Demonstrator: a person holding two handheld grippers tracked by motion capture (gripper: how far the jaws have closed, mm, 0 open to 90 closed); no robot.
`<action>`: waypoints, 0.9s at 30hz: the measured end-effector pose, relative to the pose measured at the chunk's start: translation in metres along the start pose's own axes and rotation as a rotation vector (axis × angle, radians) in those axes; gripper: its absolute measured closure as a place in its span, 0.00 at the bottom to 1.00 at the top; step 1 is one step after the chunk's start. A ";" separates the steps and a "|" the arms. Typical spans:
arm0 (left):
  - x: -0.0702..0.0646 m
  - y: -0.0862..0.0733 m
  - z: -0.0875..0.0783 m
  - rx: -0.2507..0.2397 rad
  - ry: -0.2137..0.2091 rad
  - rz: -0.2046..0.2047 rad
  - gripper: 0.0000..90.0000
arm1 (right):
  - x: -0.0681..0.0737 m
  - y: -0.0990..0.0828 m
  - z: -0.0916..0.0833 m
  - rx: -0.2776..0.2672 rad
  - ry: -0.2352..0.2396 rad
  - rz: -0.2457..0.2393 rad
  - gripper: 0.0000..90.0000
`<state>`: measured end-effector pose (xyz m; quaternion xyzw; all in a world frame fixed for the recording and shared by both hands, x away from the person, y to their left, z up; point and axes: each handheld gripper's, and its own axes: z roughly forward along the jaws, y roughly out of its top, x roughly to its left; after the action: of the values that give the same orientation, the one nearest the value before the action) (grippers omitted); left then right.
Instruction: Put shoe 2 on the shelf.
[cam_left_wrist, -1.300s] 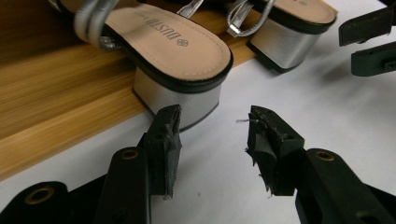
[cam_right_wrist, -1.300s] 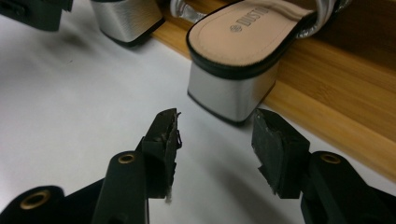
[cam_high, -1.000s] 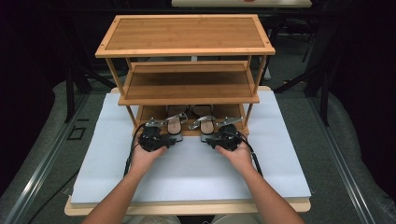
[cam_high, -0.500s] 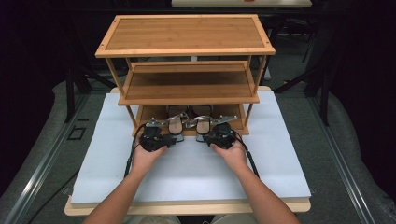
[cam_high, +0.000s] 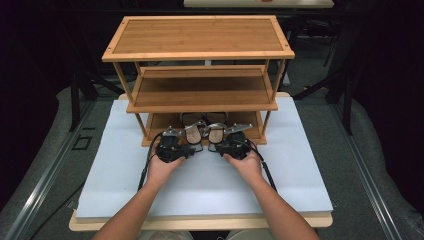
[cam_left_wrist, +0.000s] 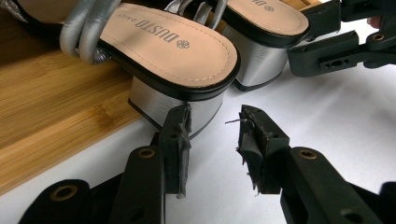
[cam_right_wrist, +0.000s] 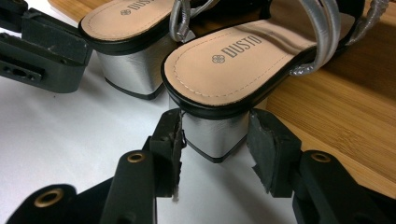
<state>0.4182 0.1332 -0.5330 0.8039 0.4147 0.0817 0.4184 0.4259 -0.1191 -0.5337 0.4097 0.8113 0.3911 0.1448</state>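
Clearly the work is at an early or a late hinge, and the pictures leave room for both: two block-heeled sandals sit at the front edge of the bottom shelf (cam_high: 165, 131) of a three-tier bamboo rack (cam_high: 200, 35), toes on the wood and silver heels overhanging onto the white mat (cam_high: 210, 180). The left sandal (cam_left_wrist: 173, 46) has its heel just ahead of the left gripper (cam_left_wrist: 215, 135), whose fingers (cam_left_wrist: 176, 135) stand apart; one finger touches or nearly touches the heel's side while the other is clear of it, so nothing is clamped. The right sandal (cam_right_wrist: 233, 60) has its heel between the fingers (cam_right_wrist: 268, 149) of the right gripper (cam_right_wrist: 215, 140), which are spread a little wider than the heel and seem not to press it. My judgement is that the pair is either about to be drawn off the shelf or has just been set there; no lift is under way, and both upper shelves are bare. In the high view both hands rest low on the mat, left gripper (cam_high: 172, 146) and right gripper (cam_high: 234, 145) side by side before the rack. That mat covers a wooden counter (cam_high: 200, 222), smooth and uncluttered. Around it the room is dark, with grey floor, black stand legs and a metal rail on each side.
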 end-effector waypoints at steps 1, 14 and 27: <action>0.000 0.000 0.000 0.000 0.000 0.000 0.70 | 0.000 0.000 0.000 0.000 0.000 0.000 0.62; 0.006 0.000 -0.001 -0.026 0.013 -0.052 0.67 | 0.001 0.001 0.002 -0.001 0.014 0.012 0.61; 0.007 0.000 -0.005 -0.013 0.032 -0.016 0.67 | 0.000 0.000 0.003 0.001 0.019 0.016 0.59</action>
<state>0.4202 0.1410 -0.5315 0.7964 0.4274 0.0939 0.4174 0.4275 -0.1171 -0.5359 0.4126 0.8095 0.3957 0.1339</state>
